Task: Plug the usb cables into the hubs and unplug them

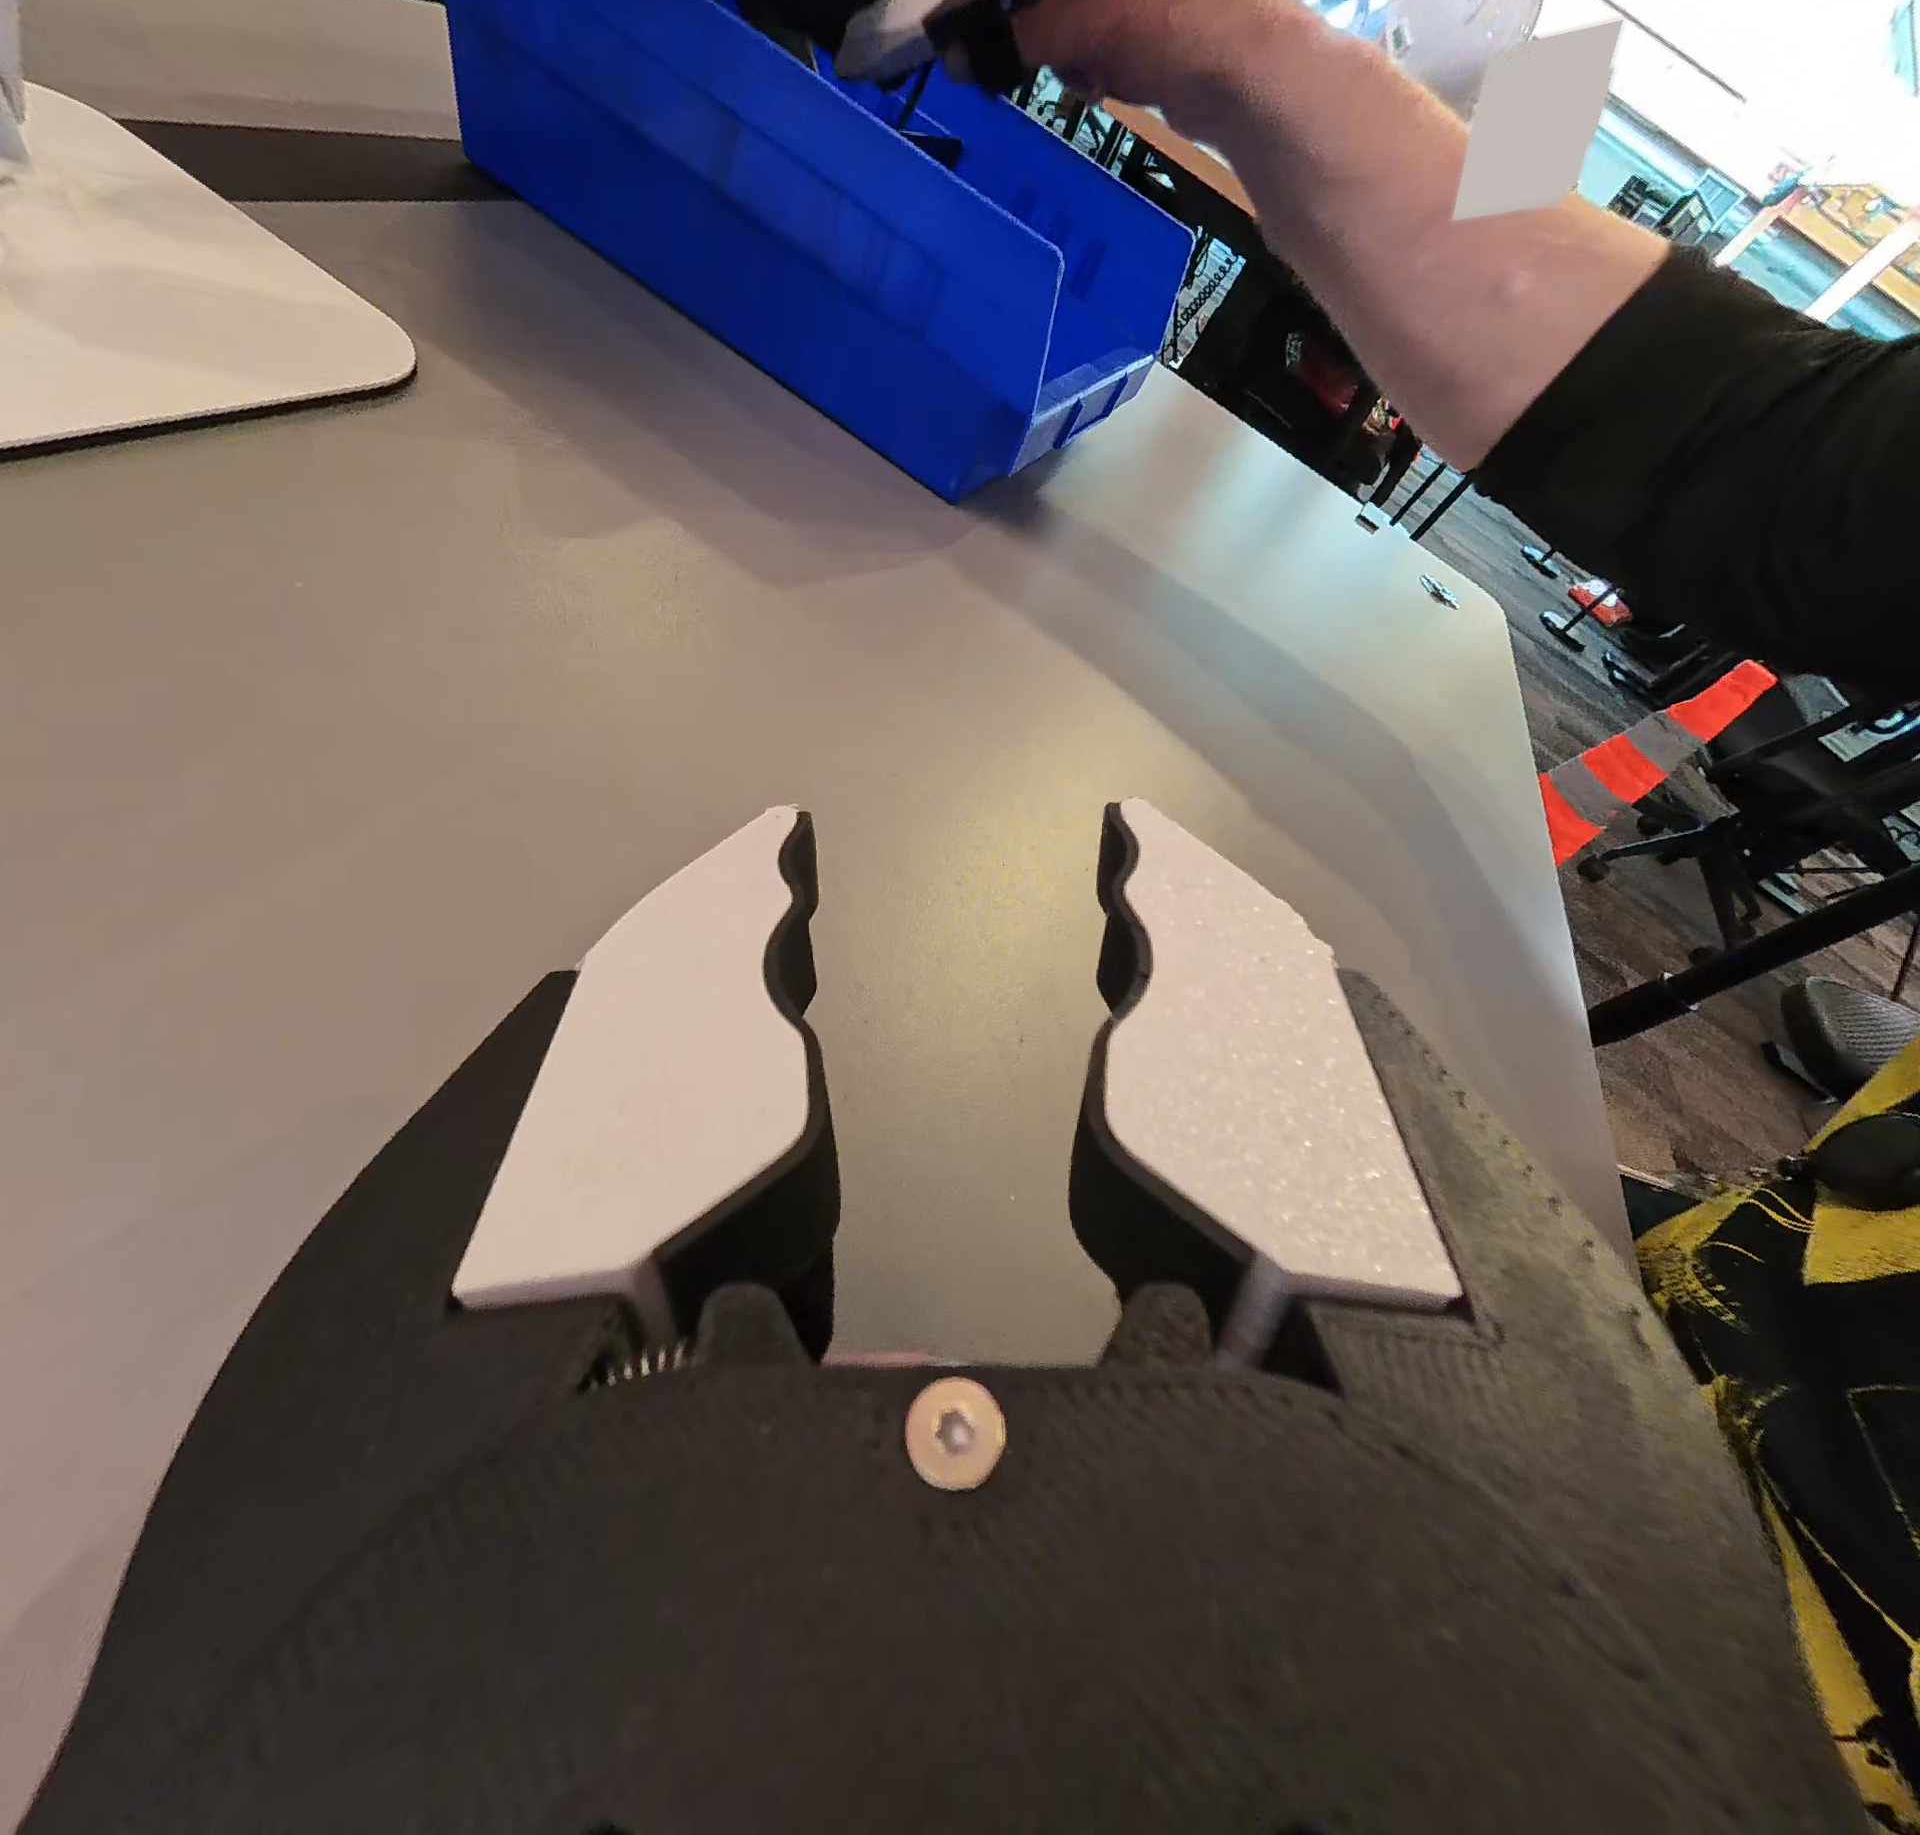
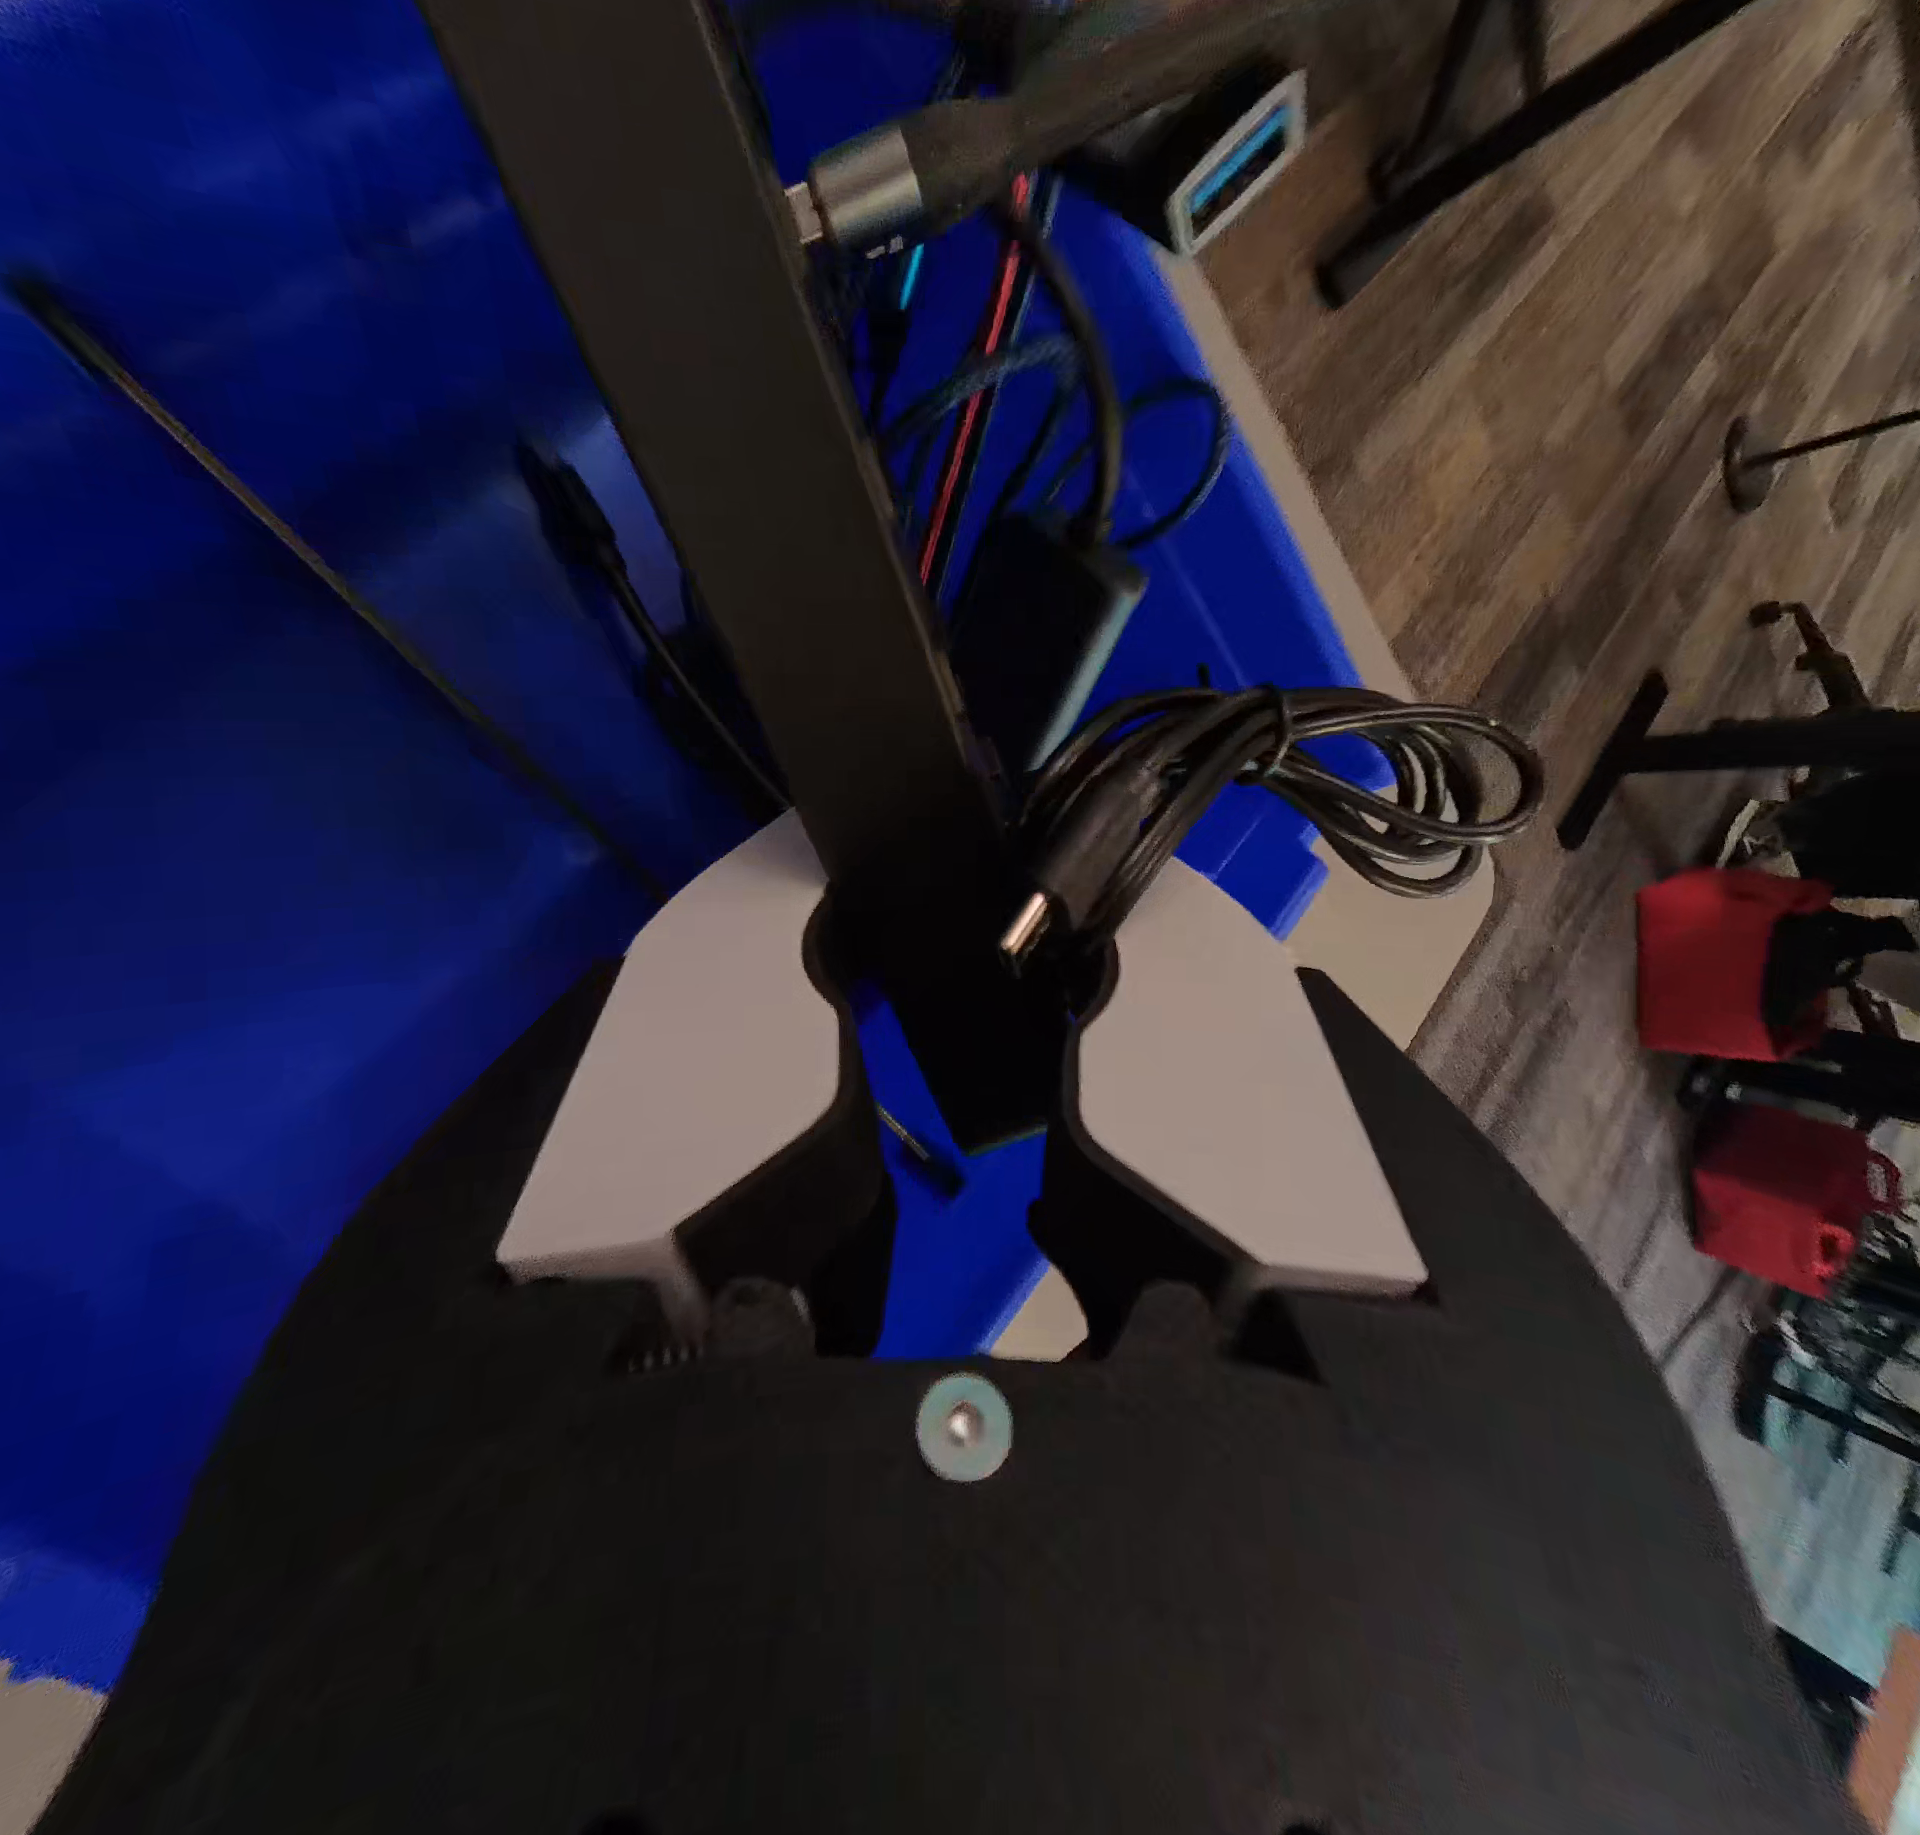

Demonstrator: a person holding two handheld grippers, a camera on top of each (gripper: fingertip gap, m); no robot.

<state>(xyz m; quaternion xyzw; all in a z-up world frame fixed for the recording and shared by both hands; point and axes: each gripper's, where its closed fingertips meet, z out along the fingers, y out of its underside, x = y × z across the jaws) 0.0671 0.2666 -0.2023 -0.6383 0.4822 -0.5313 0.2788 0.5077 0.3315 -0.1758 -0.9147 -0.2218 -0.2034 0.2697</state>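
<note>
Your right gripper (image 2: 961, 938) is clamped on a long, flat, dark grey hub bar (image 2: 707, 414), held by its near end so the rest stands out over the open blue plastic bin (image 2: 260, 642). A coiled black cable bundle (image 2: 1299, 788) with a small metal-tipped plug hangs against the right finger – whether it is pinched along with the bar or only draped there is hard to tell. Judge the bar as rigid and fairly light, but smooth-sided; gripped at one end it may pivot, so a hold nearer its middle would steady it for plugging.

More cables and a second, smaller dark hub (image 2: 1049, 632) lie tangled in the bin – a braided lead with a metal connector (image 2: 862, 196) crosses above. These are limp and will snag one another; take a cable by the moulded plug body, not the cord.

Your left gripper (image 1: 956, 829) hovers over the bare grey tabletop (image 1: 520, 694), jaws apart and holding nothing
</note>
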